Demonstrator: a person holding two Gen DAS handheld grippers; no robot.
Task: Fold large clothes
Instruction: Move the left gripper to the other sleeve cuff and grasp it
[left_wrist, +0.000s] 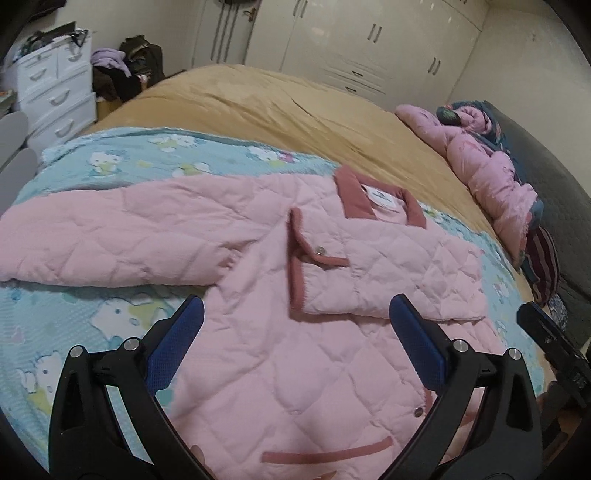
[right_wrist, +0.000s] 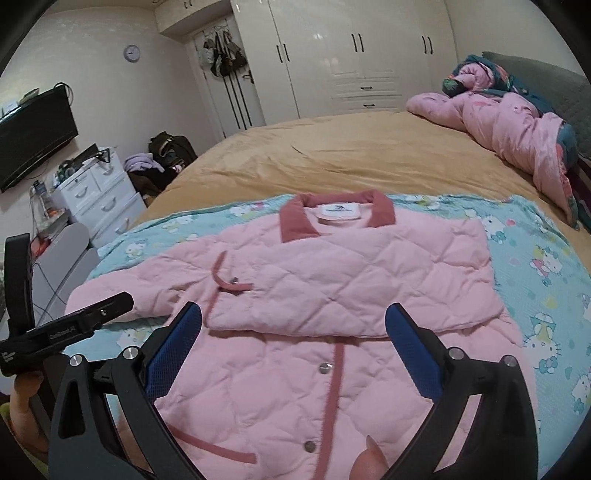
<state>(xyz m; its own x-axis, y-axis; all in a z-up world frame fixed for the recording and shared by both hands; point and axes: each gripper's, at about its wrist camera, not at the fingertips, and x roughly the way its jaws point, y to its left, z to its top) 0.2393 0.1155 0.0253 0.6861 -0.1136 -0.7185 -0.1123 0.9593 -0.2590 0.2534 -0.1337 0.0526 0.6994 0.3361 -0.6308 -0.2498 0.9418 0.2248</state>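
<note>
A pink quilted jacket (left_wrist: 295, 350) with a dark pink collar (left_wrist: 354, 195) lies front up on a blue cartoon-print blanket (left_wrist: 110, 317). One sleeve (left_wrist: 369, 269) is folded across the chest; the other sleeve (left_wrist: 110, 236) stretches out to the left. In the right wrist view the jacket (right_wrist: 295, 369) has its folded sleeve (right_wrist: 351, 280) across the chest below the collar (right_wrist: 332, 210). My left gripper (left_wrist: 295, 325) is open and empty above the jacket's lower half. My right gripper (right_wrist: 293, 328) is open and empty above the jacket's front. The left gripper's body (right_wrist: 66, 328) shows at the left.
The blanket lies on a tan bed cover (right_wrist: 351, 155). A bunched pink duvet (right_wrist: 517, 125) sits at the bed's head by a grey headboard (right_wrist: 576, 96). White drawers (right_wrist: 99, 192), a clothes pile (right_wrist: 162, 162) and wardrobes (right_wrist: 351, 51) stand beyond the bed.
</note>
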